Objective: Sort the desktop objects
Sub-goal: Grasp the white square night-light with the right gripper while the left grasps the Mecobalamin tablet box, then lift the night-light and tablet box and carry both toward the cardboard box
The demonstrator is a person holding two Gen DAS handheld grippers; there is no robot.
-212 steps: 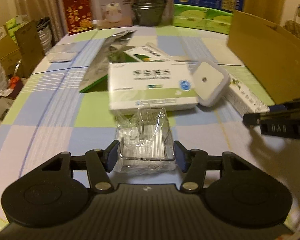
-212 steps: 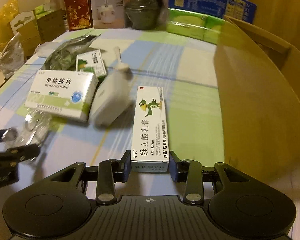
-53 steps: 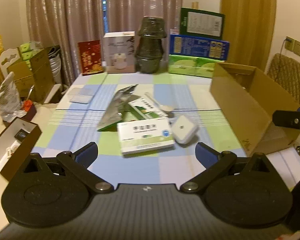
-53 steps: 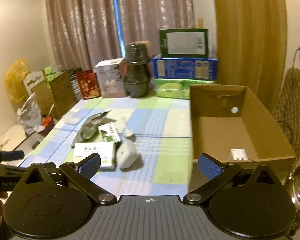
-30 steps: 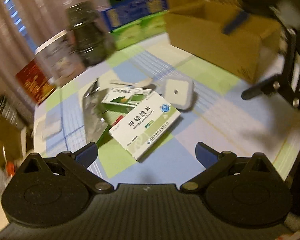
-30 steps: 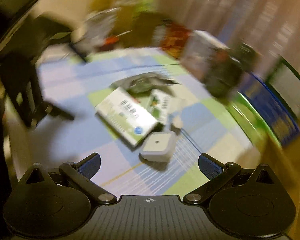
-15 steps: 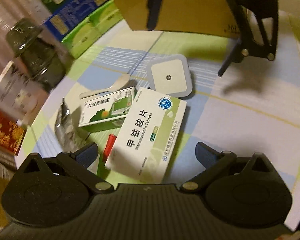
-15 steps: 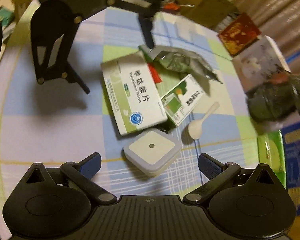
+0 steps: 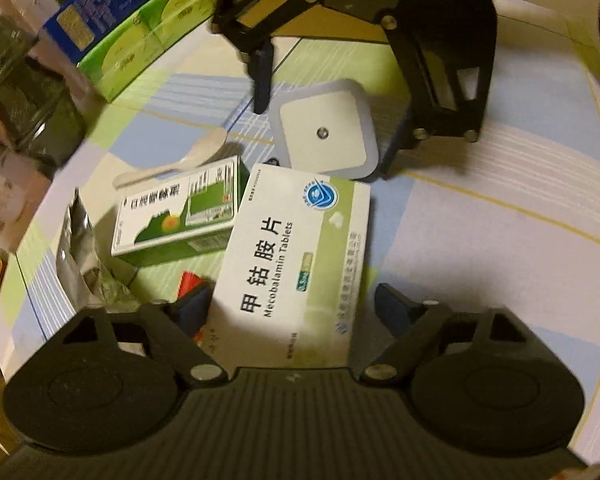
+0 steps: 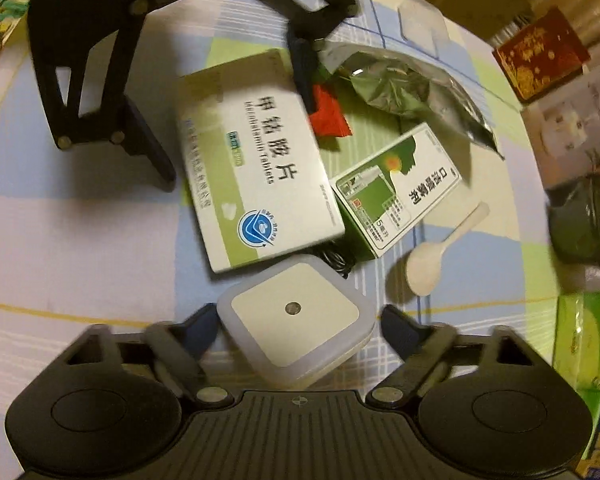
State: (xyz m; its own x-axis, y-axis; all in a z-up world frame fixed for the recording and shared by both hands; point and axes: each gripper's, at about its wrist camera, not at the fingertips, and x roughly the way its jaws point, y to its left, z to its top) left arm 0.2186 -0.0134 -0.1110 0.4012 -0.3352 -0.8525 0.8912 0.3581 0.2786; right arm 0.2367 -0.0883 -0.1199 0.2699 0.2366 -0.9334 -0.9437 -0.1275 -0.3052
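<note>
Tablets box [image 9: 296, 264] is straddled on the table [image 9: 480, 264] by the wide left gripper [image 9: 290, 306], ready for gripping. Beside it, the night light [image 10: 296, 332] is framed by the right gripper [image 10: 298, 330], apparently not yet clamped.

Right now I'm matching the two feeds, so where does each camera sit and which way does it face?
Left wrist: on the left gripper, looking down its open fingers at the tablet box; the right gripper shows opposite.
Right wrist: on the right gripper, looking down at the square white device between its open fingers; the left gripper shows opposite.
Shared: both boxes, device, spoon, from opposing sides.
</note>
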